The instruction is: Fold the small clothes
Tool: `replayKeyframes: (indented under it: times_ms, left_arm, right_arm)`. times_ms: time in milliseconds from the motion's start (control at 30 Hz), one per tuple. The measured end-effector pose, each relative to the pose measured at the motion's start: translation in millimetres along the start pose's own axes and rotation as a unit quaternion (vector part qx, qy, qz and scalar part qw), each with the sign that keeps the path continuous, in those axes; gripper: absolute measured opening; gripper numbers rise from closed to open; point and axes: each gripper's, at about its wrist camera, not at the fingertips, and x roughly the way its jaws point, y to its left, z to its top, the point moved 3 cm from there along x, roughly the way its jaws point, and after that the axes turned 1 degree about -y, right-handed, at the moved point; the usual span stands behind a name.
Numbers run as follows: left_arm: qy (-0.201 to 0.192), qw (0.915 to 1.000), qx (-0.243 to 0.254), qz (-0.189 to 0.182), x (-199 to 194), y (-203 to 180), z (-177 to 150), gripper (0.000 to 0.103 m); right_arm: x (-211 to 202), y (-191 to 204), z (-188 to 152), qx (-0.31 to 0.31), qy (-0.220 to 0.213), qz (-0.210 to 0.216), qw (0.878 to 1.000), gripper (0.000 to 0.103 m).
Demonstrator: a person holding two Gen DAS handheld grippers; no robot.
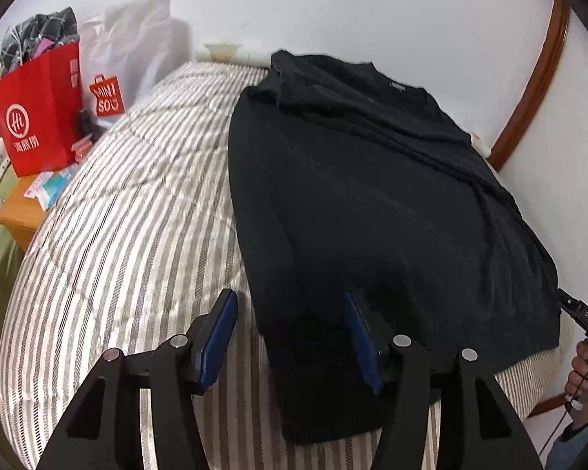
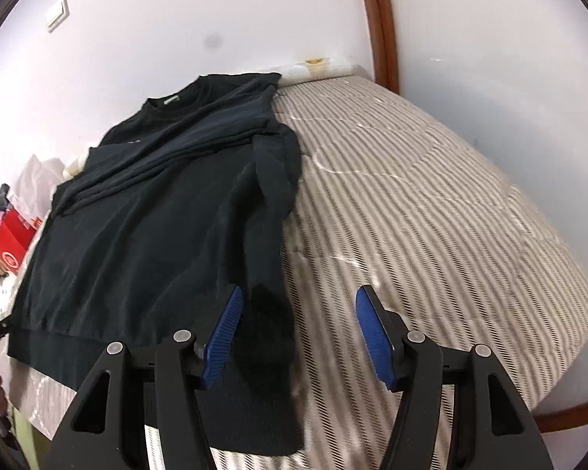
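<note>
A black long-sleeved sweatshirt [image 1: 372, 211] lies flat on the striped mattress [image 1: 129, 211], collar toward the far wall, both sleeves folded in over the body. My left gripper [image 1: 290, 313] is open, hovering over the hem's near left corner. In the right wrist view the sweatshirt [image 2: 145, 227] fills the left half on the mattress [image 2: 431, 215]. My right gripper [image 2: 298, 313] is open above the hem's near right corner, its left finger over the cloth and its right finger over bare mattress. Neither holds anything.
A red paper bag [image 1: 39, 113], a white Miniso bag [image 1: 109, 78] and small items stand on a wooden side table [image 1: 19, 215] left of the bed. A white wall and a curved wooden frame [image 1: 529, 90] bound the far side. The other hand's gripper [image 1: 584, 321] shows at right.
</note>
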Motion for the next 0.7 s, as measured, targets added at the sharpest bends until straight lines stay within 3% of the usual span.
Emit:
replayKeyframes:
  times_ms: [200,333,467,600,700]
  left_arm:
    - [-0.003,0.9996,0.010,0.027,10.6,-5.9,10.2,0.052]
    - [-0.003,0.9980,0.022,0.059,19.5,-10.3,18.3,0.047]
    - [-0.004,0.9974,0.025,0.068,24.3,-15.3,23.5,0.038]
    - [-0.007,0.9960,0.033,0.082,25.3,-18.9,24.5,0.011]
    - [-0.005,0.9968,0.032,0.073,21.5,-17.0,25.9,0.008]
  right_arm:
    - [18.6,16.4,14.0,-0.007,-0.001,0.018,1.000,0.060]
    - [48.0,25.4,23.7,-0.019,0.029,-0.013,0.999,0.060]
    - [58.8,35.1,30.4,-0.028,0.025,-0.025,0.999,0.056]
    - [60.3,50.6,28.6,-0.075,0.025,-0.001,0.997,0.016]
    - [54.4,53.8,27.1,-0.101,0.006,-0.002,0.995,0.009]
